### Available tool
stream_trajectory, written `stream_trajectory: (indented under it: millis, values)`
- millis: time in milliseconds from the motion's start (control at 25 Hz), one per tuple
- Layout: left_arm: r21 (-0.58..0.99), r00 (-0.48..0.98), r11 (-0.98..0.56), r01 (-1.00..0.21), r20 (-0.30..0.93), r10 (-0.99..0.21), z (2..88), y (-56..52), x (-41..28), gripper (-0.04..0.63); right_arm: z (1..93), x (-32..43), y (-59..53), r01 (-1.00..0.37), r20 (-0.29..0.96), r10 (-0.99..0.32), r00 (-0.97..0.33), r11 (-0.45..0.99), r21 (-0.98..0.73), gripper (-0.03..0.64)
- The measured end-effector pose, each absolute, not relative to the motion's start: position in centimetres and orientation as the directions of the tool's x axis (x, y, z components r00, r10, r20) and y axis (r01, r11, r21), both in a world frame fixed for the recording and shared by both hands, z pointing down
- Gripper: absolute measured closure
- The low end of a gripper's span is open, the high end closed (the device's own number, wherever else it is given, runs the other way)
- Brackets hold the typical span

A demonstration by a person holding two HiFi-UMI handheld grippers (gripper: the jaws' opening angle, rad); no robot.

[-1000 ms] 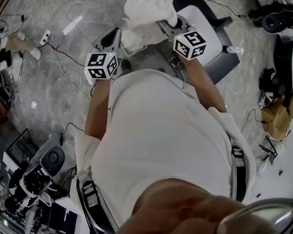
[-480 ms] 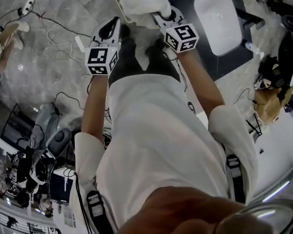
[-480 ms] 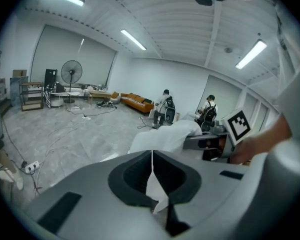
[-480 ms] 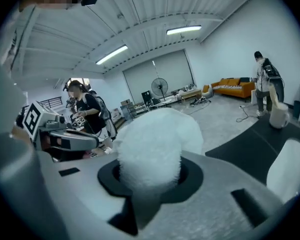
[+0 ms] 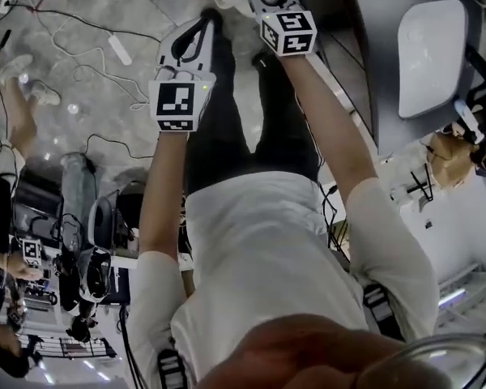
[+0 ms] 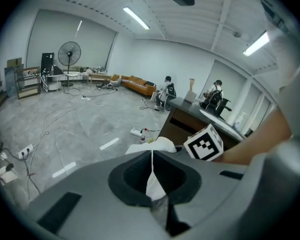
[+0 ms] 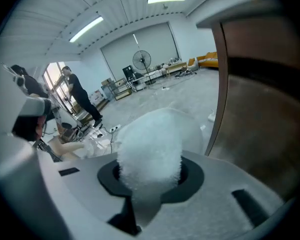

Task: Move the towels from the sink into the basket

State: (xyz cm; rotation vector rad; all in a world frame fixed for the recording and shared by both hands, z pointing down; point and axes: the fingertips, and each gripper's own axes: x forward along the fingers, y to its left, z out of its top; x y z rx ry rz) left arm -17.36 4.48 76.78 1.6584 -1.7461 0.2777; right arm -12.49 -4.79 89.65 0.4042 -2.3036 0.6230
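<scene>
Right gripper: Your right gripper [image 7: 149, 176] is clamped nearly closed on a fluffy white terry towel [image 7: 150, 134]. The pile bulges up out of the jaws and hides their tips.
Left gripper: Your left gripper [image 6: 151, 156] has its jaws pressed together on a thin edge of what looks like the same towel. A white sliver runs along the seam to the bundle just past the tips.
Towel position: In the head view the towel is bunched at the top edge, at the tips of your two grippers. It hangs out in front of your dark trousers [image 5: 251, 120], over the grey marbled floor [image 5: 89, 23]. It is out of the sink.
Sink: The white oval basin [image 5: 429, 51] sits in a dark countertop [image 5: 373, 31] at the upper right, well apart from the towel.
Marker cube: The black-and-white cube [image 6: 204, 143] on your right gripper shows just beside the bundle in the left gripper view.
Cabinet: A brown wooden panel [image 7: 260, 109] stands close on the right of the right gripper view.
Floor clutter: A white power strip [image 5: 117, 49] and thin black cables [image 5: 81, 14] lie on the floor to your left.
Far room: A black pedestal fan [image 6: 69, 51] and an orange sofa [image 6: 137, 84] stand near the back wall.
</scene>
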Motion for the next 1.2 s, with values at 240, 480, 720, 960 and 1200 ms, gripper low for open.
stream_trajectory:
  millis: [240,480,720,960,1200]
  values:
    - [0.325,0.093,0.160,-0.932,0.642,-0.761,88.3,2.8,-18.2,0.585,104.4,-13.1,-6.0,-0.462,0.763,-0.090,-0.641,0.839,-0.288,0.513]
    - [0.344,0.127,0.159,-0.925,0.676,-0.725,95.2,3.4,-17.2,0.586,112.4,-12.6,-4.6,-0.417,0.805,0.002,-0.594,0.854,-0.310,0.303]
    - [0.379,0.149,0.174,-0.909,0.686,-0.712,95.6,3.6,-16.8,0.586,111.5,-10.6,-3.6,-0.386,0.831,0.025,-0.556,0.877,-0.285,0.293]
    - [0.380,0.149,0.172,-0.909,0.681,-0.717,91.8,3.3,-16.8,0.586,106.1,-10.0,-3.6,-0.374,0.816,0.029,-0.577,0.879,-0.296,0.312]
    - [0.365,0.132,0.158,-0.917,0.655,-0.744,84.5,2.5,-17.4,0.584,95.8,-10.6,-4.8,-0.354,0.783,-0.006,-0.622,0.894,-0.274,0.373]
